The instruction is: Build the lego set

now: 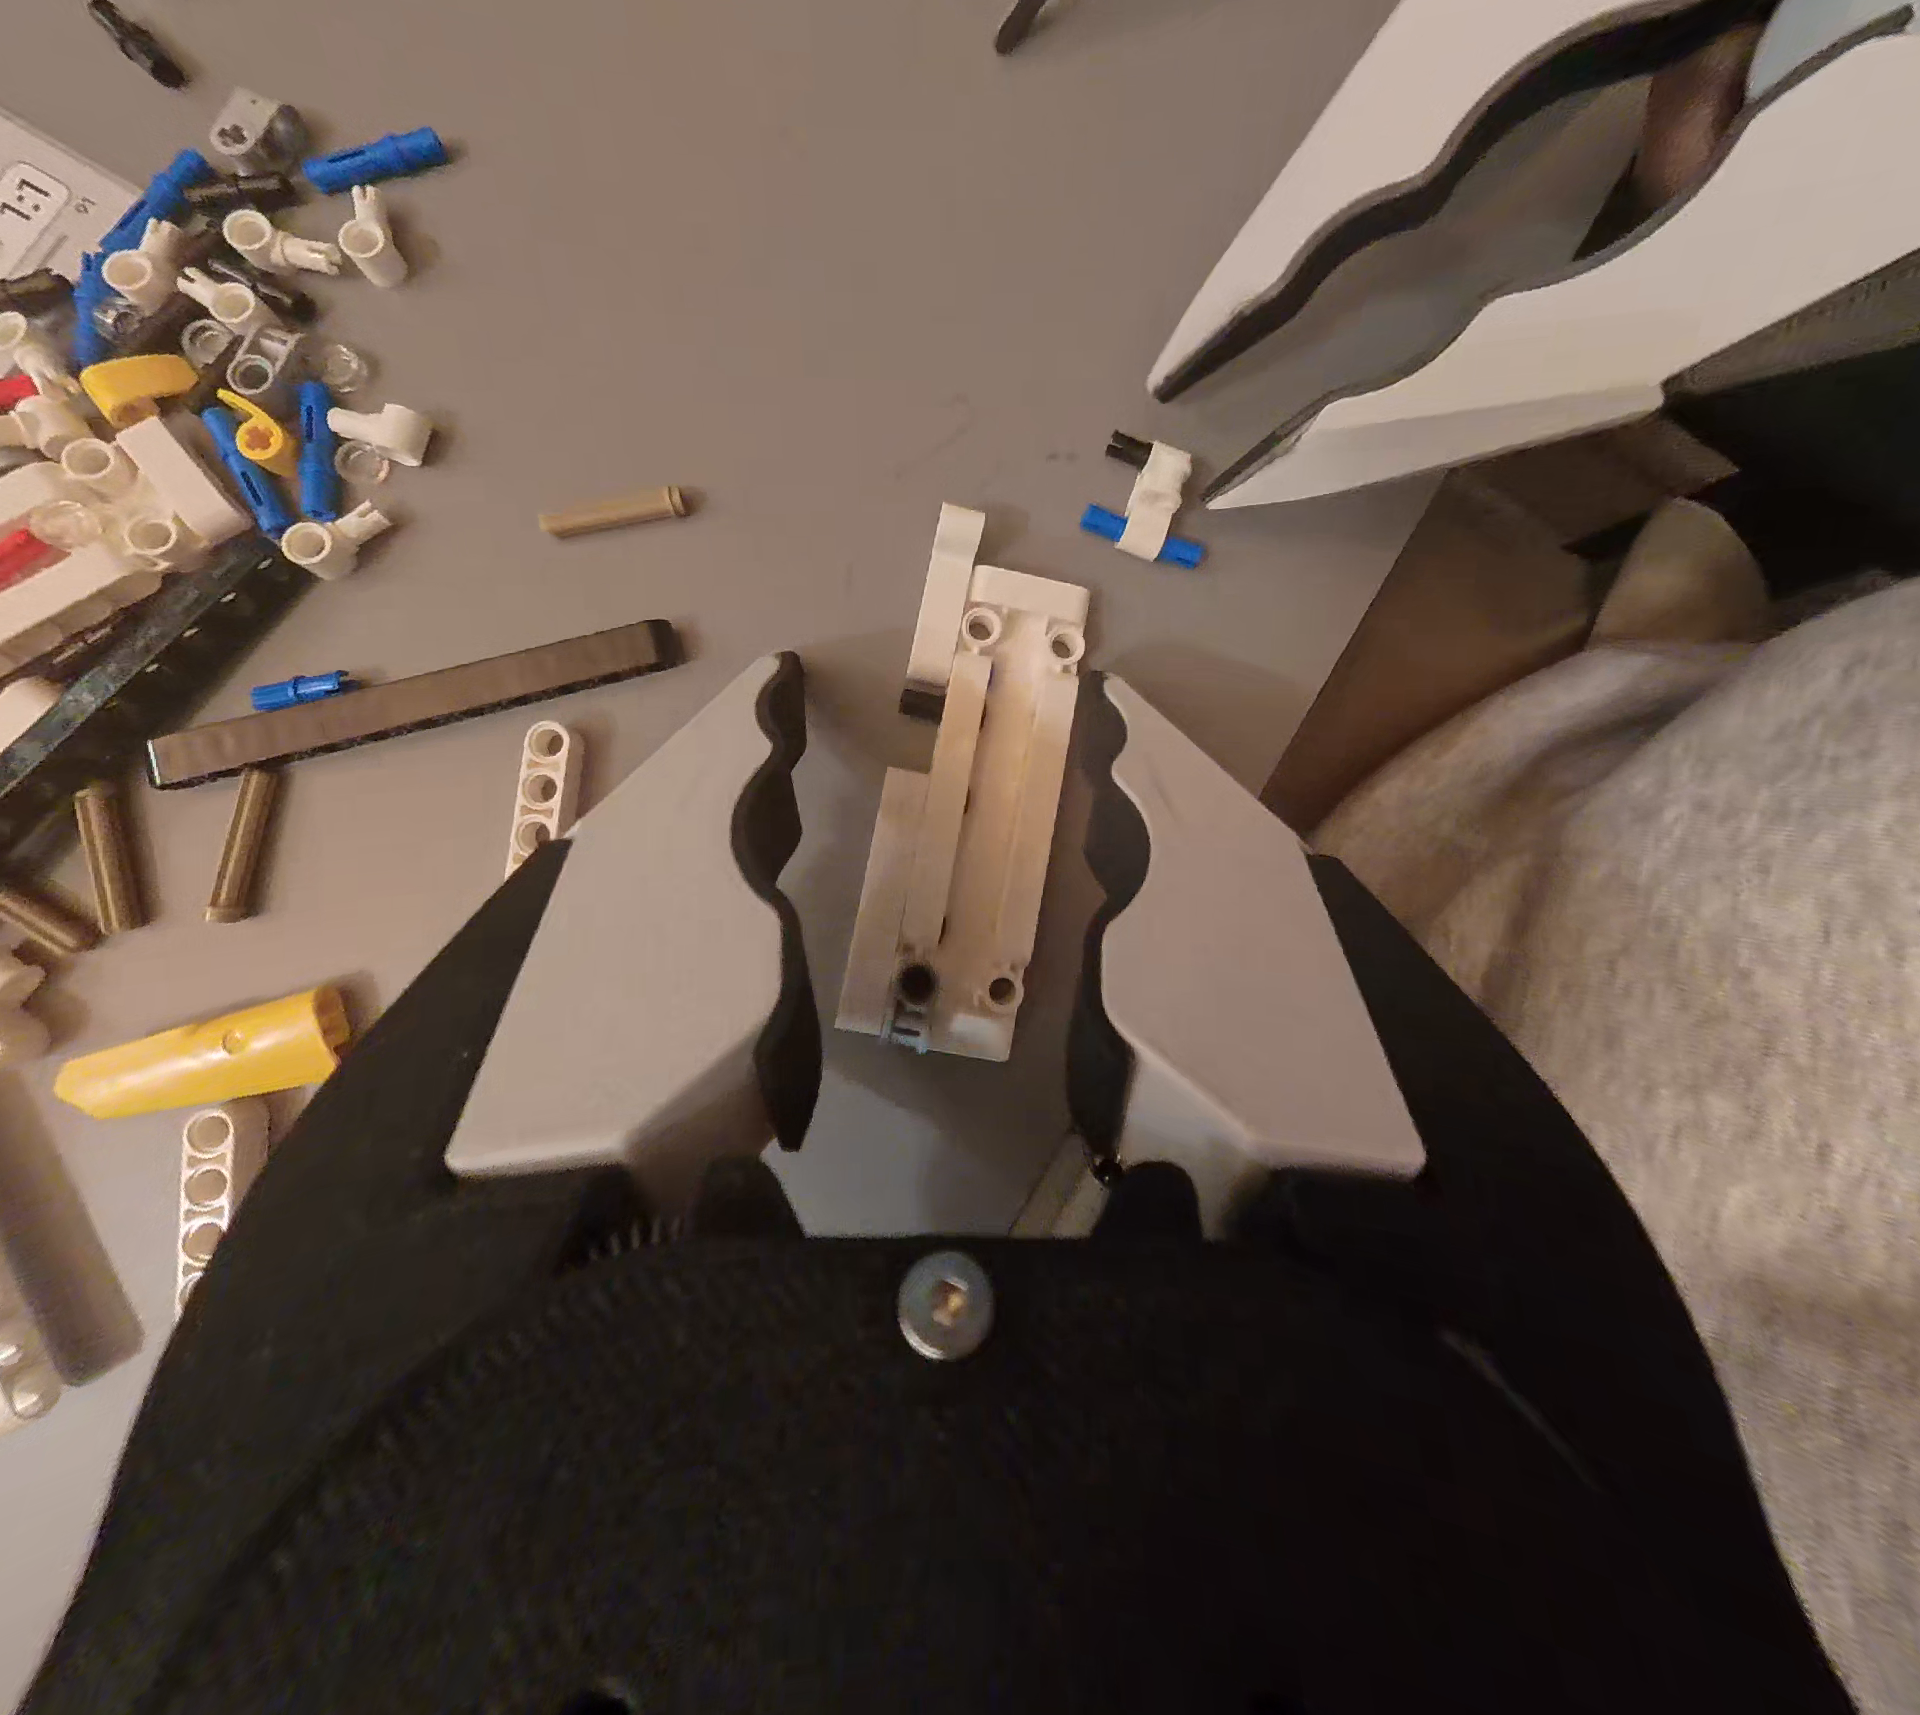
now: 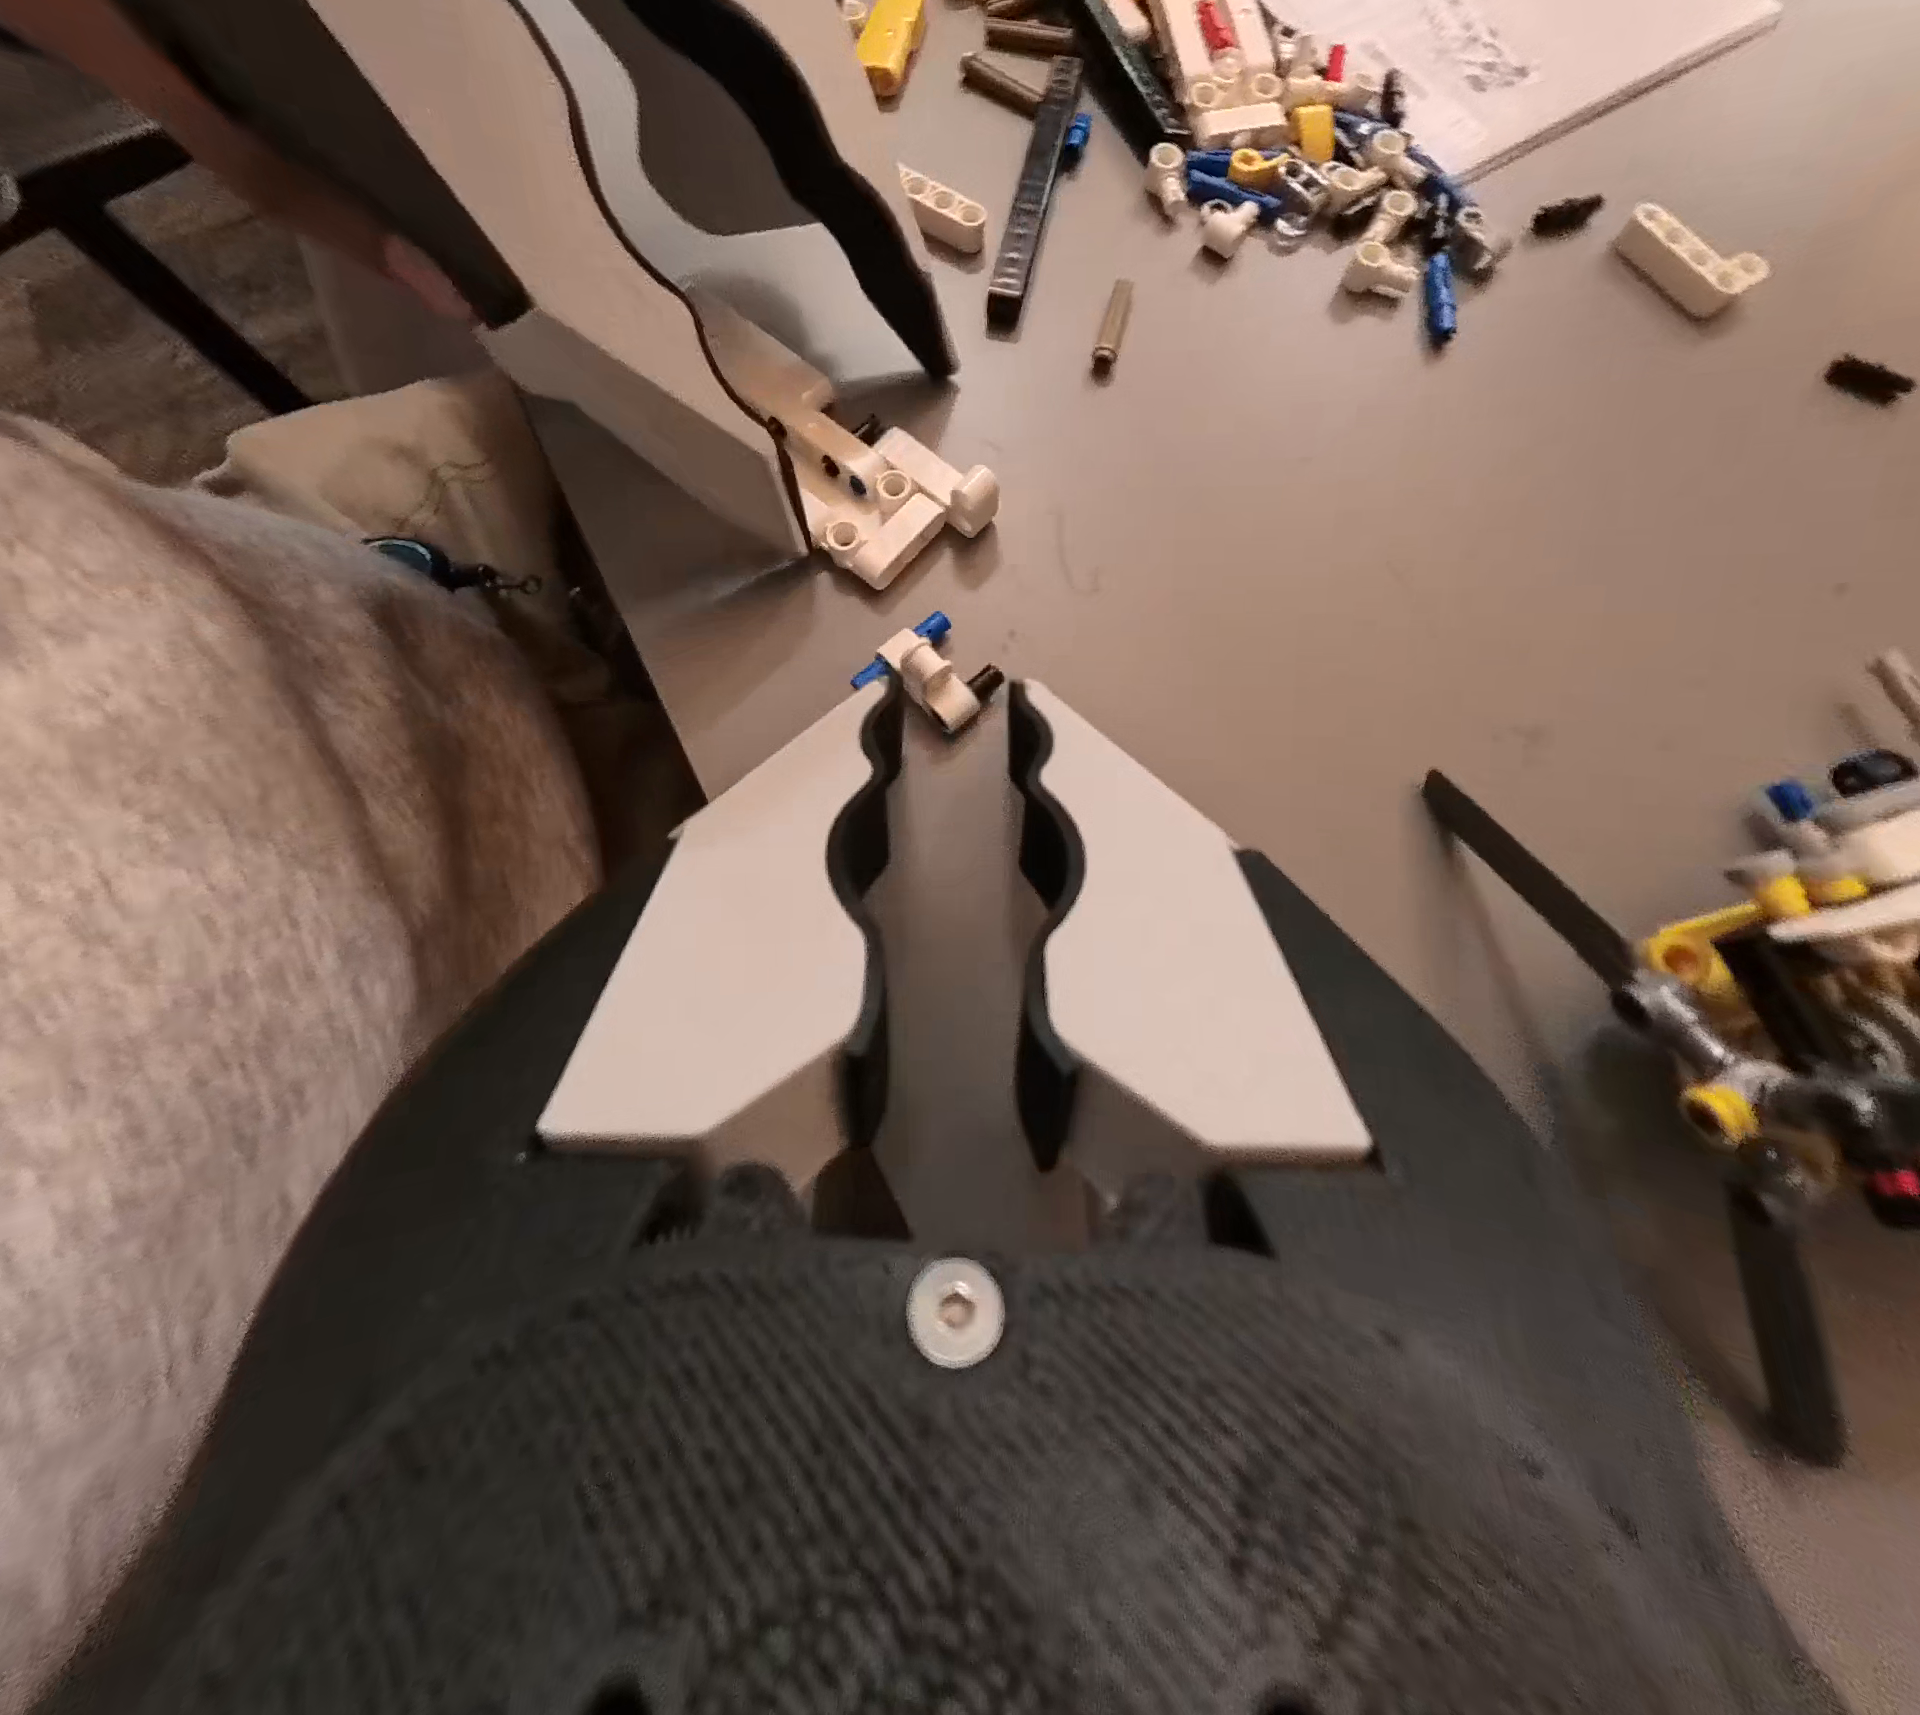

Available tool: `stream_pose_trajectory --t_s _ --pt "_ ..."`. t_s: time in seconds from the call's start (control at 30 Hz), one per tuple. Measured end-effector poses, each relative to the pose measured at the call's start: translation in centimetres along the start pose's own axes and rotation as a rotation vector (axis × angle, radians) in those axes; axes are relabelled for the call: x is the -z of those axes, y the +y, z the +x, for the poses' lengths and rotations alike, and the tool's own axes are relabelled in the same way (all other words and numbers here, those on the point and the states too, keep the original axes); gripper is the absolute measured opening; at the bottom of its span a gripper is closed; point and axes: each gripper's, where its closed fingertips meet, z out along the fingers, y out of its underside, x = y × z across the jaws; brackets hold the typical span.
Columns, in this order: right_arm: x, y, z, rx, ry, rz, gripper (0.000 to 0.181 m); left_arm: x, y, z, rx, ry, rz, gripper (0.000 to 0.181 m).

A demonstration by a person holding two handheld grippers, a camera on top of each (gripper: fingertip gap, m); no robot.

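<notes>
**Right gripper lining up on small connector**

Left gripper [image 1: 940, 678] had its fingers apart around the white beam assembly [image 1: 977, 792] at frame centre, right pad touching it, left pad clear. Right gripper [image 2: 940, 699], fingers apart, tips straddled the small white connector with blue pin [image 2: 930, 673], centre of frame. Best move, probably: close on the white body, not the pin, keep it level. Loose parts pile [image 1: 197, 377] sat at left.

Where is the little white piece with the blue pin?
The little white piece with the blue pin lies on the grey table, just beyond the right gripper tips, near the white assembly.
</notes>
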Motion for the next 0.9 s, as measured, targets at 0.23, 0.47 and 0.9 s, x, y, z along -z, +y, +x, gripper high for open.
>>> stream_pose_trajectory --t_s 0.23,0.47,0.9 --pt "-0.1 -0.6 -1.0 -0.105 0.041 0.079 0.001 0.0 0.1 -0.1 -0.062 0.007 -0.017 0.033" --pt "-0.6 -0.4 -0.4 -0.130 0.041 0.060 0.011 0.2 0.1 0.3 -0.146 0.065 -0.040 0.031" --pt "-0.3 0.0 0.7 0.123 0.019 -0.025 0.020 0.0 0.3 1.1 -0.317 0.182 -0.089 0.032"
